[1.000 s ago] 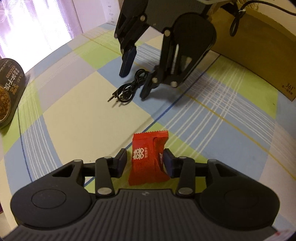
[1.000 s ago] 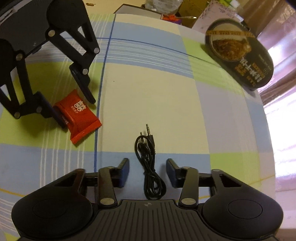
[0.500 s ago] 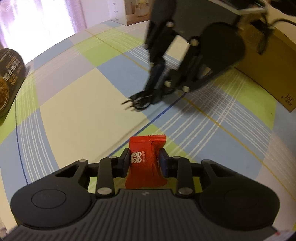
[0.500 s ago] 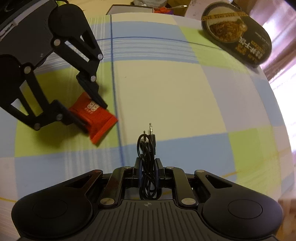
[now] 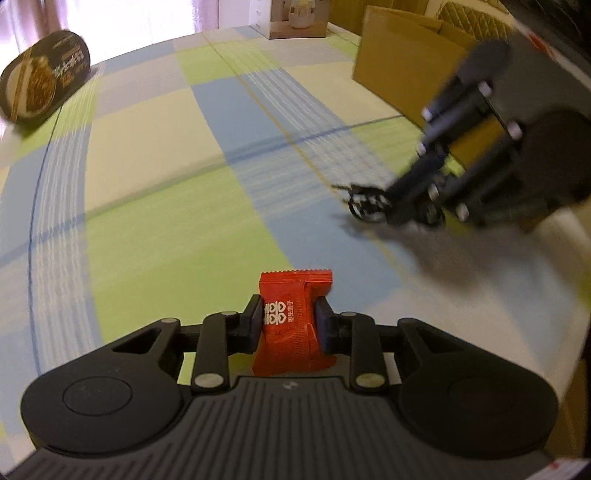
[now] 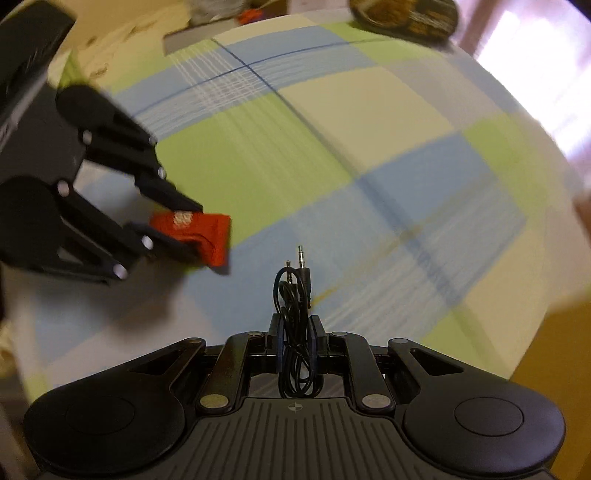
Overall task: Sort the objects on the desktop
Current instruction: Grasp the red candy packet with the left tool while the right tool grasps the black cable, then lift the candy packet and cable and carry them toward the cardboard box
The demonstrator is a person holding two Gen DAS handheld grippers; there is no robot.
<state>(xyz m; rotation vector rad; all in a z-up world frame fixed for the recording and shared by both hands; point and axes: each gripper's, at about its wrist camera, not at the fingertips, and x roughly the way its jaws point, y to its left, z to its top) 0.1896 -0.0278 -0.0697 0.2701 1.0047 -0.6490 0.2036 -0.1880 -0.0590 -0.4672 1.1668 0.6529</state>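
My left gripper point(image 5: 290, 320) is shut on a red snack packet point(image 5: 293, 321) with white characters, held above the checked tablecloth. The same packet point(image 6: 201, 230) shows blurred at the left of the right wrist view, between the left gripper's fingers point(image 6: 173, 197). A coiled black audio cable point(image 6: 295, 314) with two jack plugs pointing forward is pinched in my right gripper point(image 6: 295, 334), which is shut on it and lifted off the cloth. In the left wrist view the right gripper point(image 5: 402, 206) appears blurred at the right with the cable point(image 5: 365, 201) hanging from its tips.
A dark oval noodle bowl point(image 5: 44, 75) rests at the table's far left corner, also the bowl point(image 6: 406, 14) at the top of the right view. A cardboard box point(image 5: 399, 62) stands at the back right. A small white box point(image 5: 295, 18) sits at the far edge.
Both grippers shut on their objects and lifted them: the left took the red packet, the right took the cable. Both views have swung, with motion blur.
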